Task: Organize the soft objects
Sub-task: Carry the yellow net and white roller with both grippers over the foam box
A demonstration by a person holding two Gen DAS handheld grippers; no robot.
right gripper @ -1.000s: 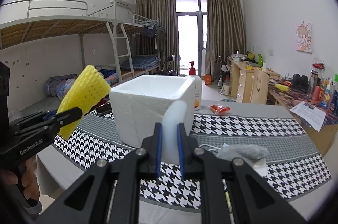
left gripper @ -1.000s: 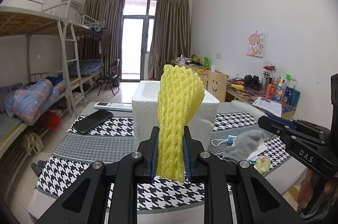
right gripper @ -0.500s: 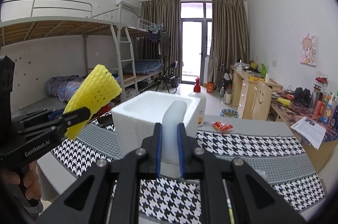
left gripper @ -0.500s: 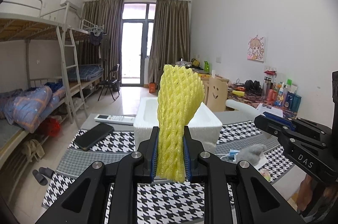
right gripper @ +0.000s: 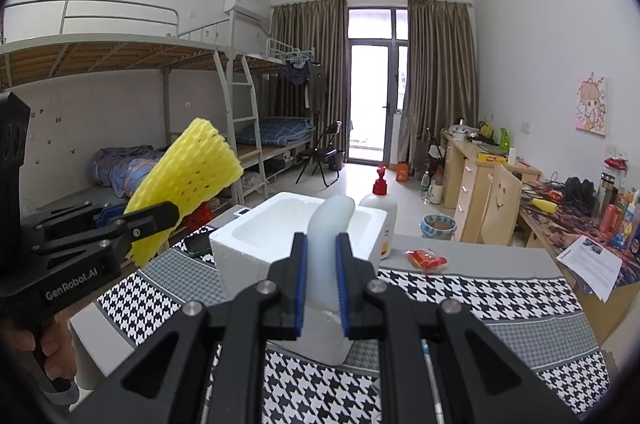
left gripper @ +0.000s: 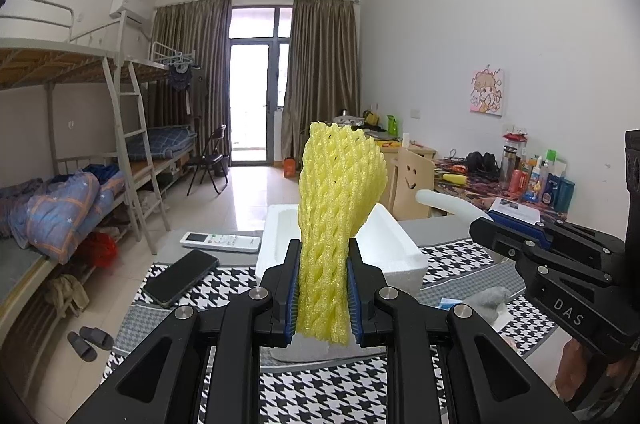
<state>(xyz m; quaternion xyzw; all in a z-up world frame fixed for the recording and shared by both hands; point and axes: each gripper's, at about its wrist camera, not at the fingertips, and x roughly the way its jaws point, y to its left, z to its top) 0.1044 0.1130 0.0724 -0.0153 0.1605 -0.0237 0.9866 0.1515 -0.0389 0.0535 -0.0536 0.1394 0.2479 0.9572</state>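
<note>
We hold both grippers above the white styrofoam box (left gripper: 384, 248): left gripper (left gripper: 322, 298) clamps the yellow foam net sleeve (left gripper: 336, 208), right gripper (right gripper: 322, 286) clamps the pale white foam tube (right gripper: 326, 244); we should lower each inside before releasing.

A yellow foam mesh fruit sleeve (left gripper: 338, 224) stands upright, fanned wider at the top, held above the near edge of an open white polystyrene box (right gripper: 256, 244). A translucent white foam tube (right gripper: 326, 244), bent at its top, stands upright, held right of the sleeve.

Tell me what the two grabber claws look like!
Both are black. The left gripper and right gripper have angular arms with silver round bolts and blue pads inside the fingers. One says "GenRobot.AI" in white, the other "DAS". Bare hands hold the handles.
</note>
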